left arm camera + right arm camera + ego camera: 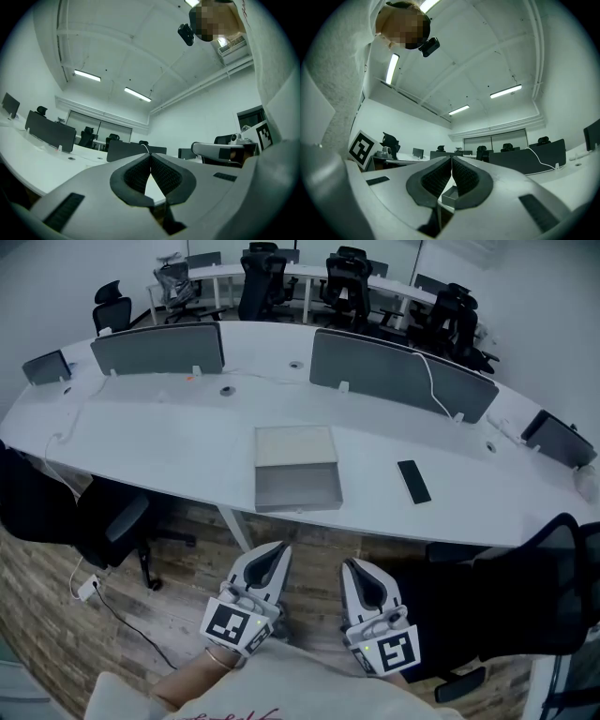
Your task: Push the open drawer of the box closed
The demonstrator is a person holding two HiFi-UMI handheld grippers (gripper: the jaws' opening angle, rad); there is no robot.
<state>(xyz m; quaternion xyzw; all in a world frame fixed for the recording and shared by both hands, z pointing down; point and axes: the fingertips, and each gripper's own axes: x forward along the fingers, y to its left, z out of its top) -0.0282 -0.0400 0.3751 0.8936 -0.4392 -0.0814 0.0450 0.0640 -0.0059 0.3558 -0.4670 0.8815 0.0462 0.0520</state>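
Two empty tools: left gripper point(270, 559) and right gripper point(359, 575) hang off the near edge of the table point(141, 442), jaws pressed together, likely as blunt pushers; box point(294, 444) sits mid-table, its drawer point(298, 487) open toward them, untouched.

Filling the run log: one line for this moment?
drawer: open | left gripper: shut, empty | right gripper: shut, empty | contact: none

an office: long white desk point(187, 442), grey divider screens point(157, 349), swivel chairs point(263, 277).
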